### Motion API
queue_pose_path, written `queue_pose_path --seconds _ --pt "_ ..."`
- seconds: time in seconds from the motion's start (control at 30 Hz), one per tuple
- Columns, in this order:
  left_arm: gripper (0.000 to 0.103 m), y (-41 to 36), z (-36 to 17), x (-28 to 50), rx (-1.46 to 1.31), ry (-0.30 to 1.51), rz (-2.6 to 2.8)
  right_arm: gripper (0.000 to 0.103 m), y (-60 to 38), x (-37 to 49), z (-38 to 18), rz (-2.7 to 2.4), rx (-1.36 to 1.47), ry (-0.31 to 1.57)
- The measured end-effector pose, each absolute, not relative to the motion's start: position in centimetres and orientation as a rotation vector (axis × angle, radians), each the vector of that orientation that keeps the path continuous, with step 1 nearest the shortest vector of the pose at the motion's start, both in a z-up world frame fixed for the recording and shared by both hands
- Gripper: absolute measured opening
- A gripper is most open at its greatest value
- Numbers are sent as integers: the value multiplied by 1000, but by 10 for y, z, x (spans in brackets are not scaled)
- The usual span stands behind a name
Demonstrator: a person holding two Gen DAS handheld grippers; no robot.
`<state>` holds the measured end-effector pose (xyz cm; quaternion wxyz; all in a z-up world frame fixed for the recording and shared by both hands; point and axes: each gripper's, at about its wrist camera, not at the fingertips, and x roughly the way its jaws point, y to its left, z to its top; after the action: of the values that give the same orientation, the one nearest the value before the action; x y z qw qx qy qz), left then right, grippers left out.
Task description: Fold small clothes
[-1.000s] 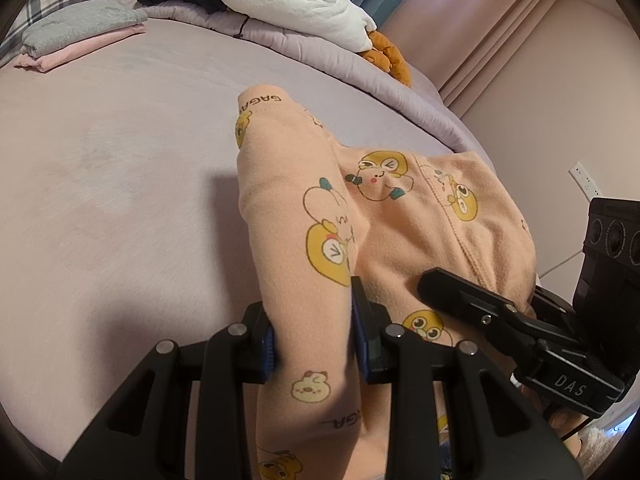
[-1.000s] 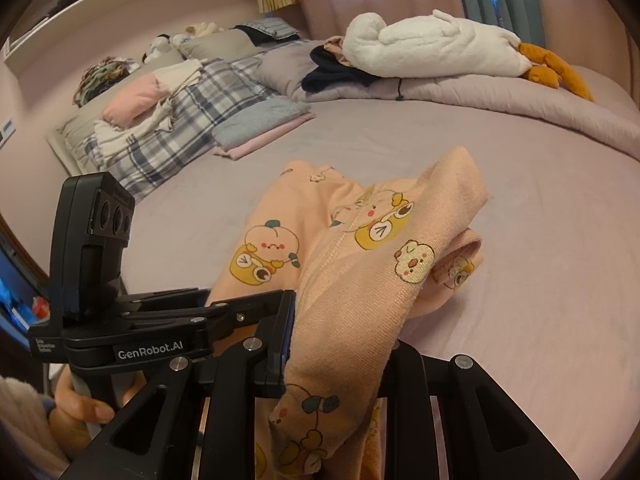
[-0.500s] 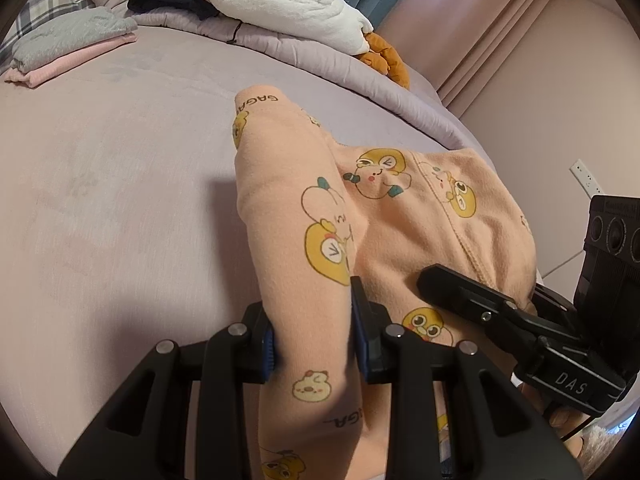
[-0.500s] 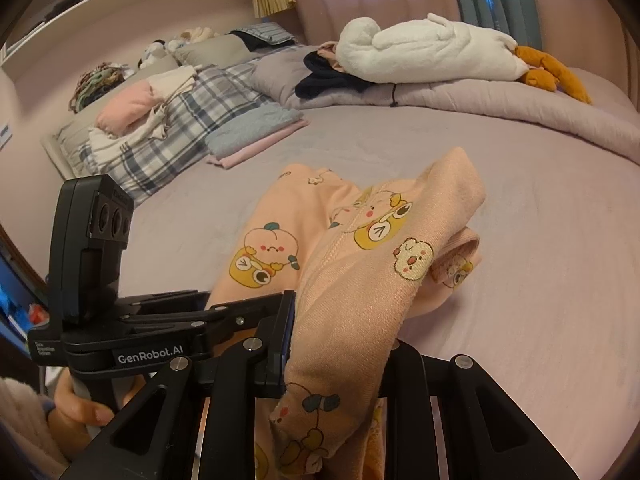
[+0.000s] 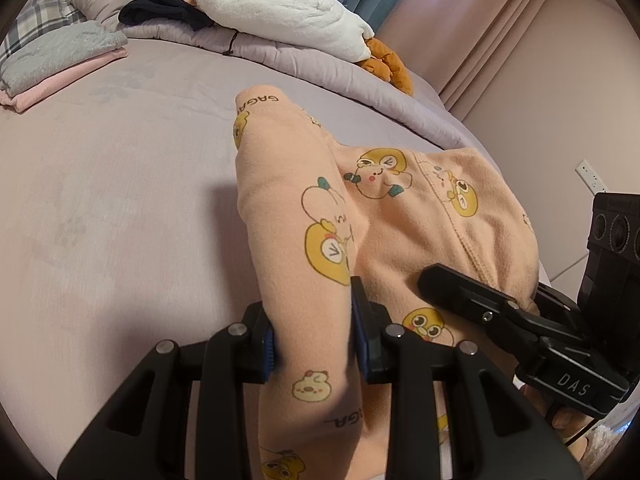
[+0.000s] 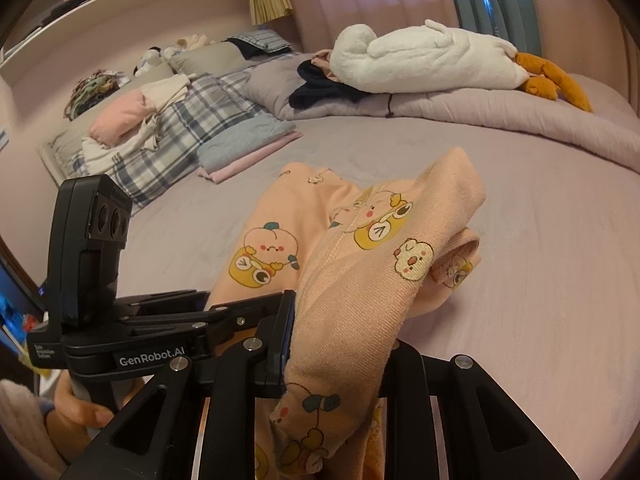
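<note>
Left gripper: both blue pads pressed against a bunched fold of the peach garment, clamped on it. The cloth rises from the jaws toward 12 o'clock, ending in a cuff printed "GAGA".

Right gripper: left pad flat against the same garment; the right finger is covered by draped cloth, but the fabric fills the gap, so clamped on the garment. In the left wrist view the right gripper sits at 4 o'clock, just beside the left one, its fingers on the garment's edge.

Garment: peach fleece with yellow cartoon prints, 1 piece, partly lifted at the near end by both grippers, the far end lying on the mauve bed sheet. In the right wrist view a corner stands up at 1 o'clock and a cuff curls below it.

Background, left wrist view: folded grey-and-pink stack at 10 o'clock, well apart from the garment; white plush toy at 12 o'clock on a rolled quilt. Right wrist view: plaid blanket at 10 o'clock; a hand on the left gripper's handle at 8 o'clock.
</note>
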<state>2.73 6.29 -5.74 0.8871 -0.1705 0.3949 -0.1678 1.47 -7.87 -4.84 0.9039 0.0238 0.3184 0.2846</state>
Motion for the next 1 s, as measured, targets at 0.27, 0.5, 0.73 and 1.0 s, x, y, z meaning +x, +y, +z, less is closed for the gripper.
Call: queue_pose_path --seconds 0.27,0.5,0.73,1.0 --pt "30 69 -57 50 -341 818 -340 25 -76 34 -48 590 54 652" --pt "30 70 -59 68 -333 818 -335 25 -75 49 -49 589 59 650" --pt "30 75 -63 78 -328 824 -325 25 -73 61 -51 590 57 656" --pt "30 80 -63 90 -324 821 -307 25 -68 71 -51 598 61 656"
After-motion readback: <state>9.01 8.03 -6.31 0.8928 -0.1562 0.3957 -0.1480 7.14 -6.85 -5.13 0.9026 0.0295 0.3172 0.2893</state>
